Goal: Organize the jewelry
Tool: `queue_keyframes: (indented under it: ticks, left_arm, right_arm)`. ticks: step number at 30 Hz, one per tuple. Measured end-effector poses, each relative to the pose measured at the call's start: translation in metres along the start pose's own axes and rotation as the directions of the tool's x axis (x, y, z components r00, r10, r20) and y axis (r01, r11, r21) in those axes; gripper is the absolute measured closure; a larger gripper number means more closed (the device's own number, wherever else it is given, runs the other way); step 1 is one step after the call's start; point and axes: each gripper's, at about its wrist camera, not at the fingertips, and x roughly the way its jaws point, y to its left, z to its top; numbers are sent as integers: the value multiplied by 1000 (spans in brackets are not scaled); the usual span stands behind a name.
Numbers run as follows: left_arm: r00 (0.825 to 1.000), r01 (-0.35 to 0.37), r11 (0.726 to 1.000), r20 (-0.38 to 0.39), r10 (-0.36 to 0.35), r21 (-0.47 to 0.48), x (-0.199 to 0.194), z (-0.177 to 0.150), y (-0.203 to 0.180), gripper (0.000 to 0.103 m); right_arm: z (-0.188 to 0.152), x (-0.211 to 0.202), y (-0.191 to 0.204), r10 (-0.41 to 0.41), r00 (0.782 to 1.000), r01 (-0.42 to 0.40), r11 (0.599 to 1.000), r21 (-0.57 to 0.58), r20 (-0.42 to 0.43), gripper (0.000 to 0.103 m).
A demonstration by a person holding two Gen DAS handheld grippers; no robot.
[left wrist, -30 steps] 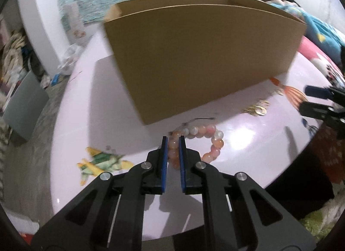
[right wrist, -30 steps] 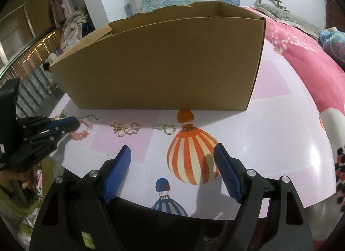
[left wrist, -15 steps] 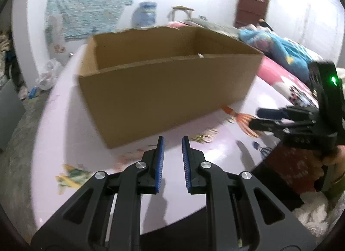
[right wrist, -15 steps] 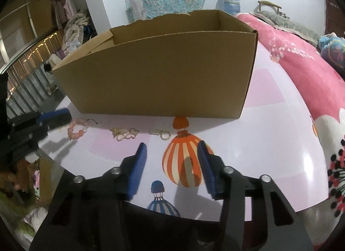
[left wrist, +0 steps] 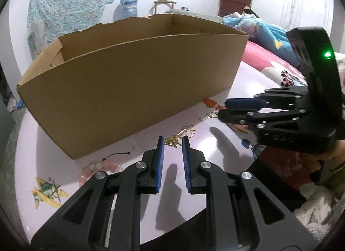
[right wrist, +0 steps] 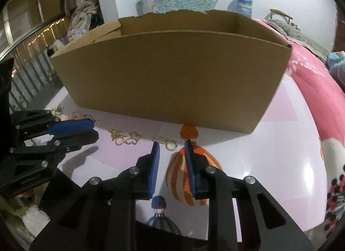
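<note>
Left gripper (left wrist: pixel 173 141) parted over gold charms (left wrist: pixel 172 142), right gripper (right wrist: pixel 171 146) parted near keyring (right wrist: pixel 171 144)

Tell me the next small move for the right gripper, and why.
Probably ease the right gripper forward and down onto the silver key-ring charm. Its jaws are part open and empty, the charm lies on the table just ahead of the fingertips, and the cardboard box stands open behind it.

On the table (right wrist: pixel 291 164), bead bracelet (left wrist: pixel 97 168), gold charms (right wrist: pixel 125 138) and keyring (right wrist: pixel 166 142) lie in a row before the cardboard box (right wrist: pixel 172 78).
</note>
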Motion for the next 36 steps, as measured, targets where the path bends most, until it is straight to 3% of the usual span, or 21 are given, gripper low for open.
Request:
queue_keyframes:
  ticks: [6,11,21,36]
  left_arm:
    - [999,51,999,0,-51,14,3,0,-5,87]
    - [996,74,997,-43,-73,23,16,-1,-8,87]
    - [997,49,999,-62,-49,-7,28,7,-2,87]
    - [997,3,995,-80,5,97,30,9,-14,93]
  right_arm:
    - [2,3,-4,13,1000,-13,1000,-3,-4,79]
    - [0,5,-6,12,1000,-12,1000,2,-6,79]
    - [-3,2,-11,21,1000,-22,999,29,8,79]
    - [-10,2,-19,39,999,-41,996,78,20,79]
